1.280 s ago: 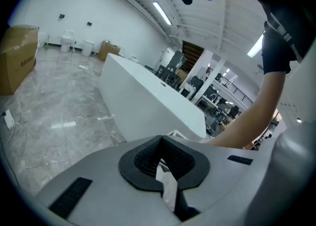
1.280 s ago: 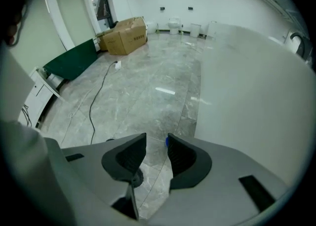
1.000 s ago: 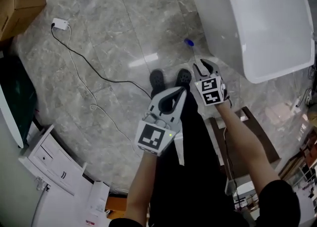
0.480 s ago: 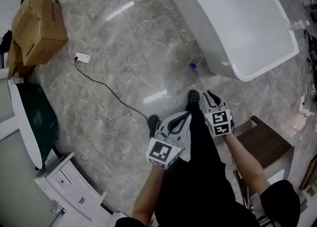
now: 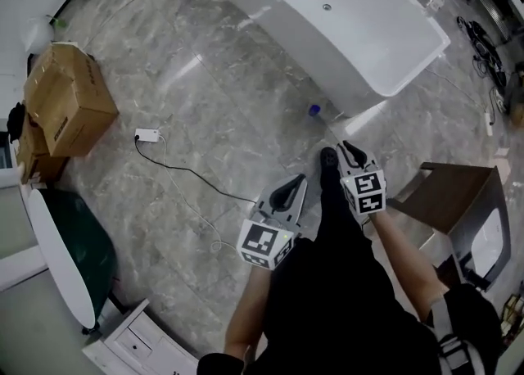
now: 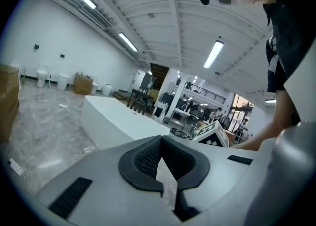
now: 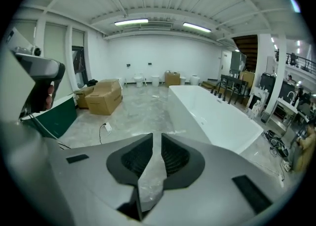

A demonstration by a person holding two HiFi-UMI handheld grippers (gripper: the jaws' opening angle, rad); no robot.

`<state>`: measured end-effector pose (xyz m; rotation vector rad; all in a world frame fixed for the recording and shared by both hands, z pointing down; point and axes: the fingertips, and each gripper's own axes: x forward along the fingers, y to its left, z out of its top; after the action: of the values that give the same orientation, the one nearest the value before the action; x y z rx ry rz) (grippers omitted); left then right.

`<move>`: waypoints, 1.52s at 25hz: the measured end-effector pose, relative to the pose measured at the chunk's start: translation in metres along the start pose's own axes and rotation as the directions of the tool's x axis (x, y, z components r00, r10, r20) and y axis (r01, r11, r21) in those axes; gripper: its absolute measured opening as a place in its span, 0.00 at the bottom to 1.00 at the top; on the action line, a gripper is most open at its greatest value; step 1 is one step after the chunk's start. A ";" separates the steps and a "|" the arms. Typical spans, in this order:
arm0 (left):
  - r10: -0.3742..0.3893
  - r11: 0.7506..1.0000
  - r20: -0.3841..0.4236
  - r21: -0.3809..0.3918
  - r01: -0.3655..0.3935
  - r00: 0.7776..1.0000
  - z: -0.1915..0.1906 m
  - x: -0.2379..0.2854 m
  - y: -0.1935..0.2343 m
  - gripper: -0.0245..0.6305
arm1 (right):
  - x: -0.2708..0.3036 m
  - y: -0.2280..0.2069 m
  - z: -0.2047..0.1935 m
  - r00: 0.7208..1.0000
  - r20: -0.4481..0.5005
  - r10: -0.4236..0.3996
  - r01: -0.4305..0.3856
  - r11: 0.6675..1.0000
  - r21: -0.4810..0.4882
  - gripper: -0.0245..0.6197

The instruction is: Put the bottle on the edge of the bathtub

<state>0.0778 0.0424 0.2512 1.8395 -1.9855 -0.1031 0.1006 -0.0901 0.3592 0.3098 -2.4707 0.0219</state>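
Right gripper view: my right gripper (image 7: 154,138) — jaws a slit apart, just been closing, empty.
Left gripper (image 6: 160,140): jaws tip to tip, empty.
Bottle (image 5: 313,109): ahead of right jaws, just beside bathtub (image 5: 286,25) end — floor (image 5: 205,119) open leftward.

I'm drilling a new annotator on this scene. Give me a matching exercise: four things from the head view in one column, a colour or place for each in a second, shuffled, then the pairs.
Things:
1. bathtub
2. cardboard box
3. bottle
4. plug adapter

Descriptions:
A. small and white, on the floor just right of the cardboard box
B. brown, at the left of the view
C. blue-topped, on the floor beside the bathtub
D. large and white, at the top of the view

Pairs: 1-D, 2-B, 3-C, 4-A
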 end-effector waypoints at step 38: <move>-0.089 0.990 0.124 0.120 0.074 0.988 0.010 -0.217 -0.138 0.06 | -0.368 0.145 0.017 0.904 0.427 -0.021 -0.022 0.995 0.095 0.06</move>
<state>0.2091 0.2337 0.1397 2.0351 -2.0414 -0.1377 0.3401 0.1290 0.1324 0.3899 -2.9134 0.0837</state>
